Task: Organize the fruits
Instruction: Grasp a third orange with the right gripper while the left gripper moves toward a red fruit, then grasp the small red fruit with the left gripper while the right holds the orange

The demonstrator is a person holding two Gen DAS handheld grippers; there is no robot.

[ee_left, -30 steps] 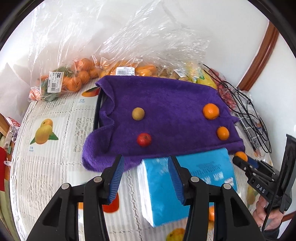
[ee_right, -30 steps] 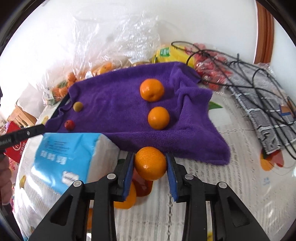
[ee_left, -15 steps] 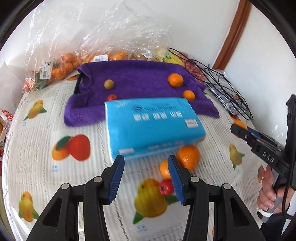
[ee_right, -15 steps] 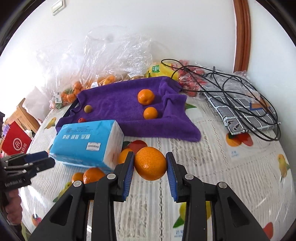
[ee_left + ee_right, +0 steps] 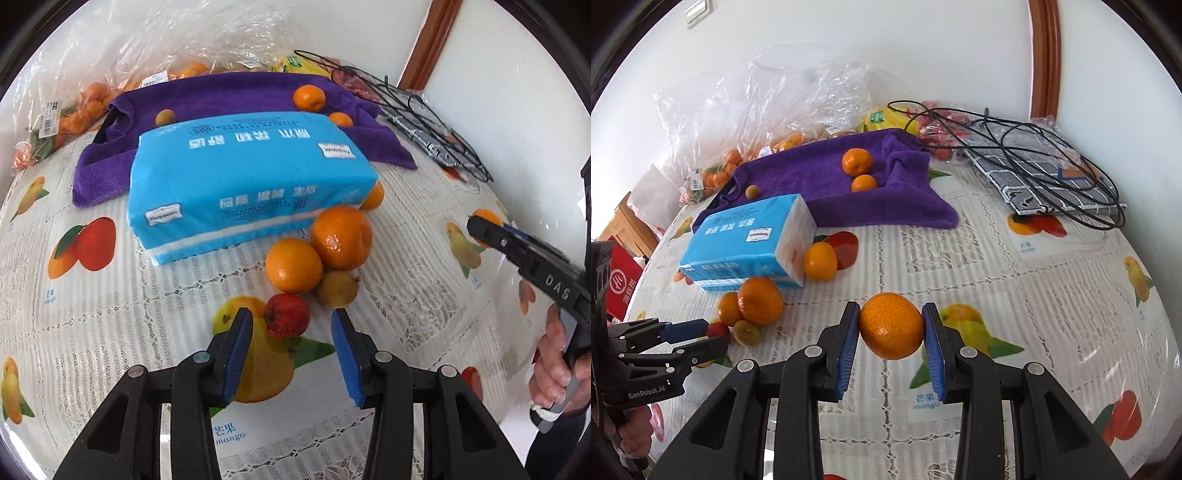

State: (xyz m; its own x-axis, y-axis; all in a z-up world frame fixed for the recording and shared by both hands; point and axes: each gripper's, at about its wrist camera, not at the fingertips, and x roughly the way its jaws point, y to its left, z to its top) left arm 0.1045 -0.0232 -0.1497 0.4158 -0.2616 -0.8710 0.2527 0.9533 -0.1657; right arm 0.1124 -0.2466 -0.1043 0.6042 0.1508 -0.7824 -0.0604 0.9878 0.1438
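My right gripper (image 5: 891, 326) is clamped on a mandarin (image 5: 891, 325) at its widest girth, low centre of its view; the soft, loose skin needs gentle pressure. My left gripper (image 5: 291, 325) is spread wide, empty, angled down over the small red fruit (image 5: 286, 315) at lower centre, light, round and likely to roll.

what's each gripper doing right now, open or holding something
Left gripper: open, holding nothing, a small red fruit just ahead between its fingers.
Right gripper: shut on an orange.
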